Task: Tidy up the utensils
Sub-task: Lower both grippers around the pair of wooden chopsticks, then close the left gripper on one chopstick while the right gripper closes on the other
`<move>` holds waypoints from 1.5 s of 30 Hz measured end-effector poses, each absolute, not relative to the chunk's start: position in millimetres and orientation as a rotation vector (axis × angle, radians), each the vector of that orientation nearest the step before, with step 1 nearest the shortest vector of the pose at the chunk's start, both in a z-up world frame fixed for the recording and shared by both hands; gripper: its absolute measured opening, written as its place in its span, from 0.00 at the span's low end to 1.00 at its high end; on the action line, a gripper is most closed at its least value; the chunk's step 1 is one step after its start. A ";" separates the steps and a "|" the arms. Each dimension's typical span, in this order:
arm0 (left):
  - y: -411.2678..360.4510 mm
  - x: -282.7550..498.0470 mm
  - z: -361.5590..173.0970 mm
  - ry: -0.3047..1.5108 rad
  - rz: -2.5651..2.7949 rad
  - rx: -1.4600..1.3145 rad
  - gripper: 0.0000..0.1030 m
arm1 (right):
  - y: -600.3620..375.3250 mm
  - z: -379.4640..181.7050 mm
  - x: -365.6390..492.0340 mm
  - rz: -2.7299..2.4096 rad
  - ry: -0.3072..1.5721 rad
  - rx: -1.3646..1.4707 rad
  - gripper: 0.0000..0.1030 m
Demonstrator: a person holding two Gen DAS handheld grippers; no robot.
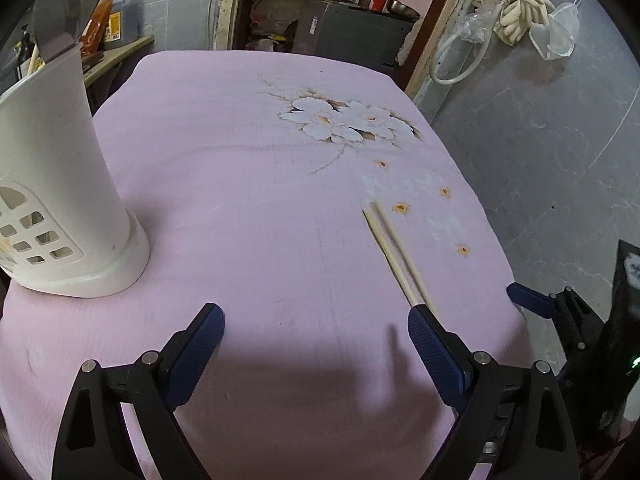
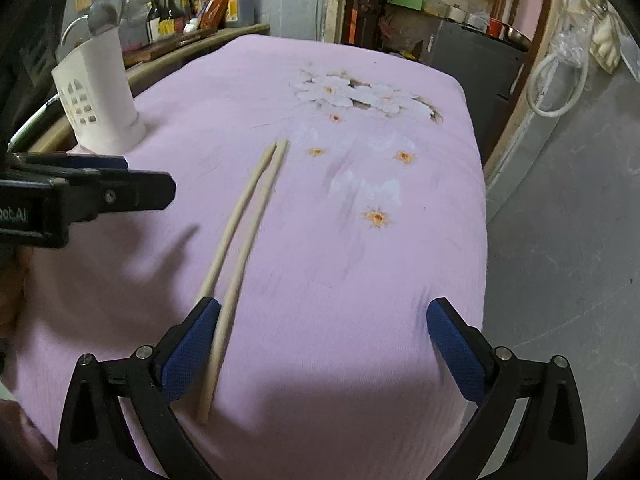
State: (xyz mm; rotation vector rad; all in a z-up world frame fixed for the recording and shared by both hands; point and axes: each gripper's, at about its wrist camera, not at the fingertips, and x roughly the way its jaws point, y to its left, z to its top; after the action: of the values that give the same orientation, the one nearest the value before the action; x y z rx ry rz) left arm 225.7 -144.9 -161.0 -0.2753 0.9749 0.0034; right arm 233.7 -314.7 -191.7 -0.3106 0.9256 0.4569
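With both my left gripper (image 1: 316,322) and right gripper (image 2: 324,320) jaws open and empty, the chopsticks (image 2: 244,236) sit beside my right pad, so closing risks scattering them across the bench (image 2: 360,280).

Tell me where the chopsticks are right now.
The chopsticks lie side by side on the pink tablecloth, just inside the right gripper's left jaw, well right of the white utensil holder.

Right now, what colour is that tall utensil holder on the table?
White, with cut-out openings low on its side. The utensil holder shows best in the right wrist view.
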 end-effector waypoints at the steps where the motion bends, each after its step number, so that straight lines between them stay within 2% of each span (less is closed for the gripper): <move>1: -144.9 225.6 -160.9 0.975 0.004 -0.276 0.90 | -316.4 -191.5 234.2 0.446 0.925 -0.310 0.99; 7: -146.8 227.3 -159.3 0.977 -0.012 -0.301 0.86 | -342.0 -191.0 236.7 0.375 0.928 -0.275 0.98; 11: -155.7 233.3 -159.2 0.983 -0.056 -0.313 0.76 | -356.7 -193.9 239.6 0.348 0.925 -0.251 0.97; 12: -159.9 236.1 -160.1 0.991 -0.073 -0.311 0.72 | -358.1 -194.9 239.8 0.346 0.924 -0.247 0.95; 14: -167.6 240.8 -160.9 0.999 -0.085 -0.292 0.70 | -362.3 -194.8 239.6 0.350 0.923 -0.235 0.91; 18: -181.9 251.6 -166.0 1.038 -0.127 -0.264 0.54 | -368.1 -195.5 241.8 0.350 0.922 -0.215 0.83; 19: -186.0 253.7 -167.1 1.039 -0.128 -0.246 0.53 | -369.9 -195.0 241.7 0.347 0.918 -0.215 0.81; 26: -204.6 261.1 -168.1 1.057 -0.117 -0.132 0.42 | -374.0 -193.6 243.1 0.384 0.912 -0.195 0.53; 28: -205.8 261.6 -166.9 1.058 -0.100 -0.106 0.32 | -370.9 -192.4 240.4 0.400 0.914 -0.196 0.41; 32: -205.8 264.7 -165.5 1.070 -0.111 -0.107 0.12 | -366.8 -189.0 237.0 0.407 0.918 -0.191 0.27; 36: -199.8 266.3 -164.8 1.088 -0.115 -0.149 0.11 | -374.4 -187.9 239.1 0.396 0.940 -0.134 0.18; 45: -177.4 257.3 -167.6 1.137 -0.093 -0.290 0.10 | -377.2 -190.5 241.3 0.406 0.980 -0.073 0.17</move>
State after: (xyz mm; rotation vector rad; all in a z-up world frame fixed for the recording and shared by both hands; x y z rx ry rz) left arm 257.3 -177.4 -167.6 -0.2901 1.1367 -0.0931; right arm 241.3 -377.2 -190.5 -0.0735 0.9800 0.4063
